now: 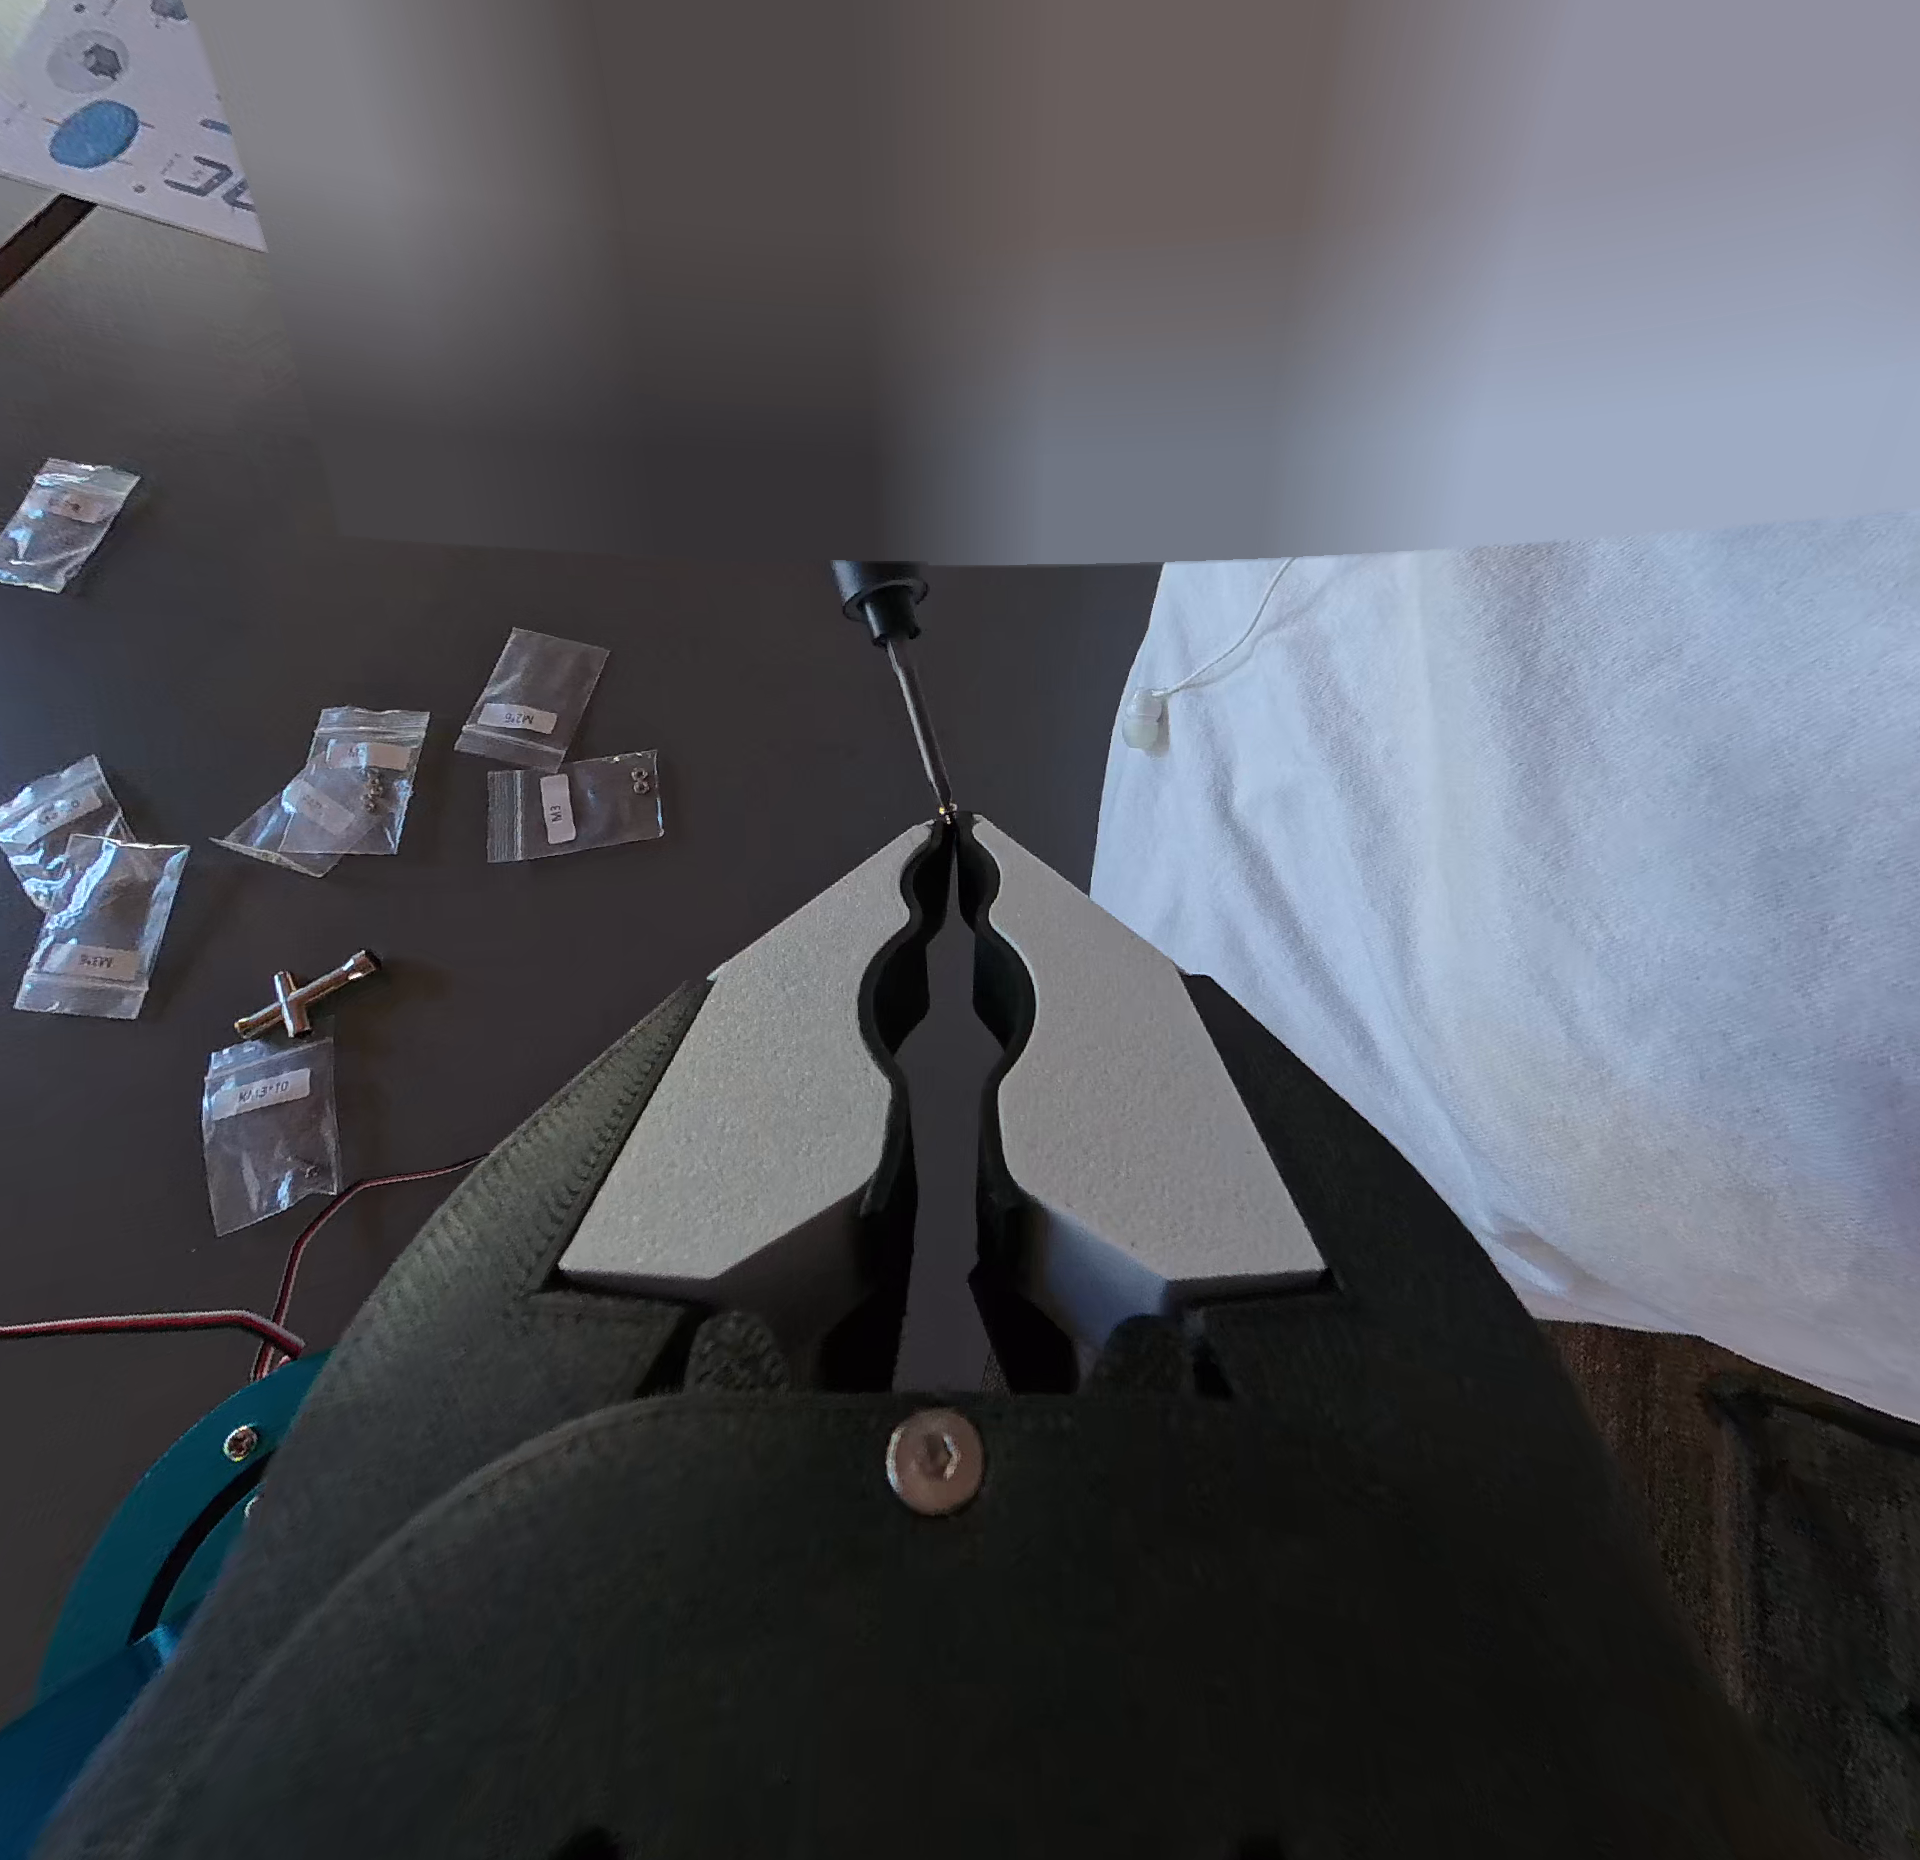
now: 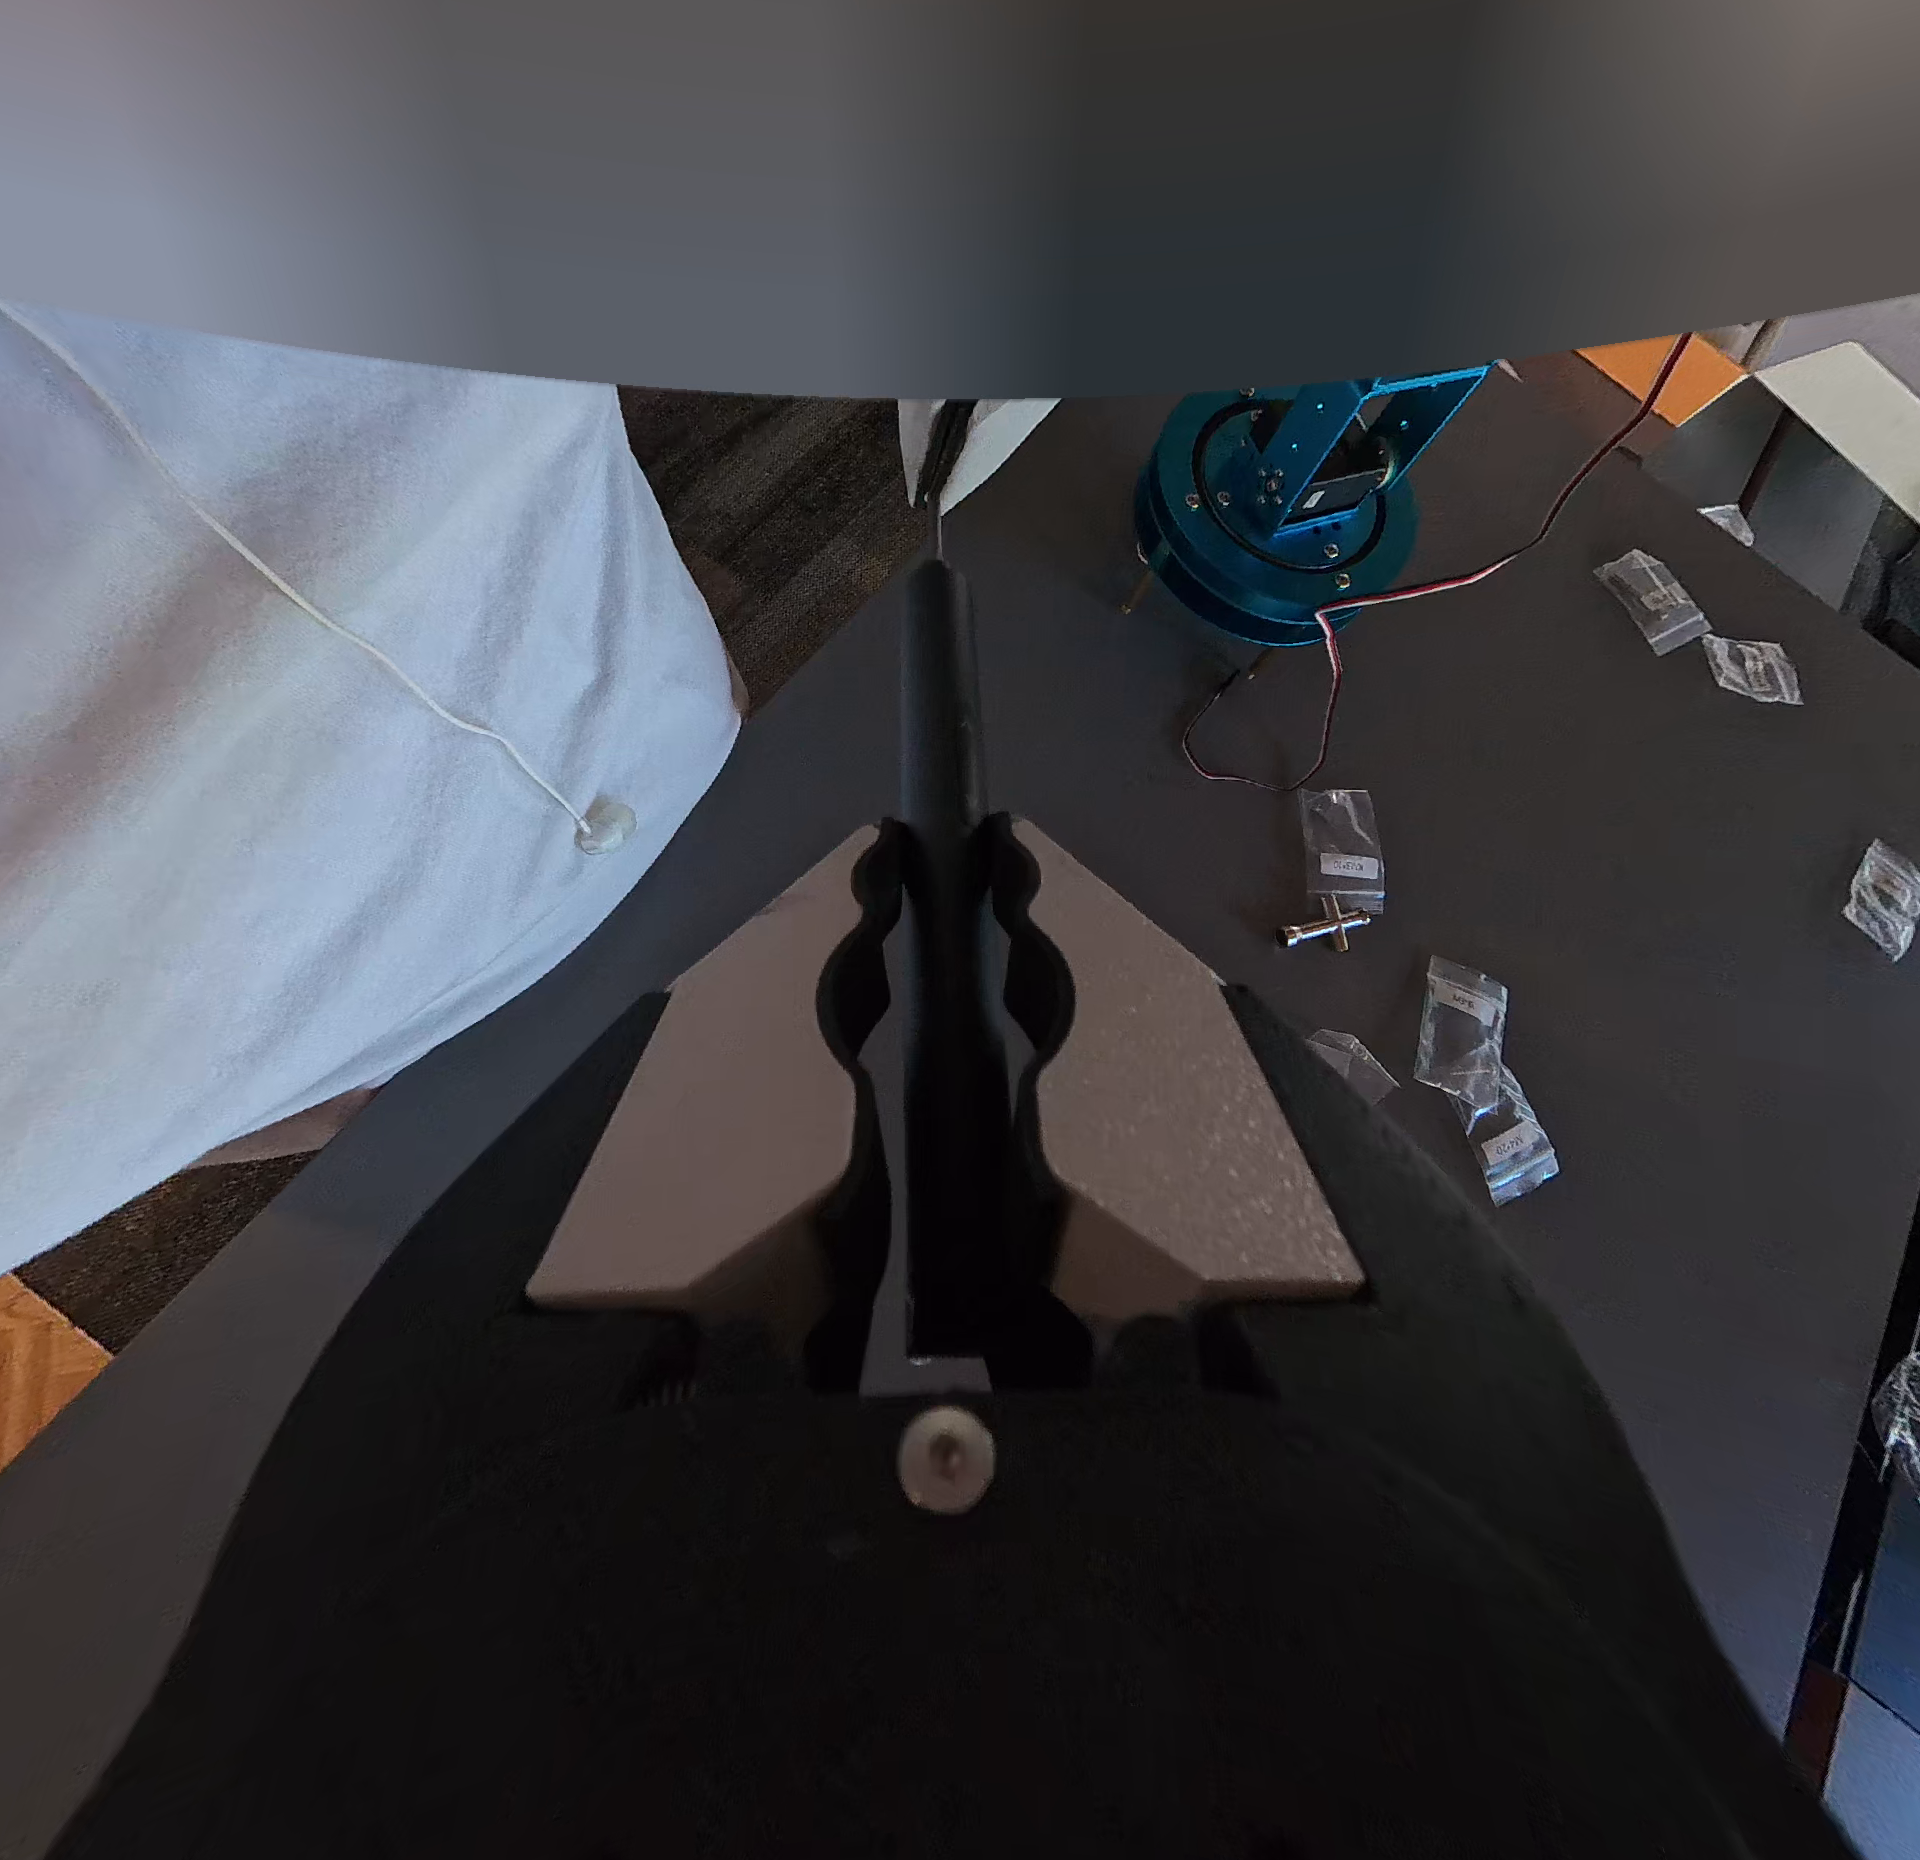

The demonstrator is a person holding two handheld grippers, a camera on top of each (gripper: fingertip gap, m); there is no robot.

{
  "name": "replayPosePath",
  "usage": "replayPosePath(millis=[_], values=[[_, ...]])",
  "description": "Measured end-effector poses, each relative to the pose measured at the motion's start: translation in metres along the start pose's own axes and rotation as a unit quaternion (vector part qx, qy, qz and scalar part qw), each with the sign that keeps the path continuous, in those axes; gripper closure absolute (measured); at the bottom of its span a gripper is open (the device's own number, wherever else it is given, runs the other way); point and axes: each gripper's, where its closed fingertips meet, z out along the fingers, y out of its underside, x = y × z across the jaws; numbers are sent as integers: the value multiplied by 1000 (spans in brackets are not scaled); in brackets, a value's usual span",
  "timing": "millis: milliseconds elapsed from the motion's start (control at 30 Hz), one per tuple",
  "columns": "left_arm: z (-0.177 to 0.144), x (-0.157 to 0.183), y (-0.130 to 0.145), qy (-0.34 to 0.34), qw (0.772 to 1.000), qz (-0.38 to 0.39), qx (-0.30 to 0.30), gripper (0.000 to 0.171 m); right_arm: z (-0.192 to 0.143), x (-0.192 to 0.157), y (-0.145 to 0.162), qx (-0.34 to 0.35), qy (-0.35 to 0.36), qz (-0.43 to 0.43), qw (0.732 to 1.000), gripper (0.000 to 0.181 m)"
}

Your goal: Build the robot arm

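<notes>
My left gripper (image 1: 948,825) is shut on a tiny screw (image 1: 945,813) pinched at its very tips, held above the dark table (image 1: 727,667). The thin bit of a black screwdriver (image 1: 920,719) comes down from above and touches the screw's head. My right gripper (image 2: 943,834) is shut on that screwdriver's black handle (image 2: 940,698), which runs forward between the fingers; its tip meets the left gripper's pale fingertips (image 2: 987,439) far ahead. A person in white cloth (image 1: 1507,875) stands close on the right of the left wrist view and on the left of the right wrist view (image 2: 260,719).
Several small clear bags of hardware (image 1: 561,802) lie on the table, with a metal cross wrench (image 1: 307,995) among them. A blue metal turntable base with a bracket (image 2: 1278,511) and a red-white-black wire (image 2: 1330,688) stands at the back. A printed sheet (image 1: 114,96) lies far left. Across from one pair of fingers to the other is roughly 11 cm.
</notes>
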Motion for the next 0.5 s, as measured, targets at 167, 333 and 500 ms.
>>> replayPosePath(millis=[167,333,500], values=[[1,1,1,0,1000,3,-7,171,1,-2,1,-6,-5,6,1000,164],[3,1,6,4,999,-1,-32,171,3,-2,1,-18,-18,34,999,164],[8,3,14,17,996,-10,-84,171,8,-5,2,-39,-48,76,995,164]])
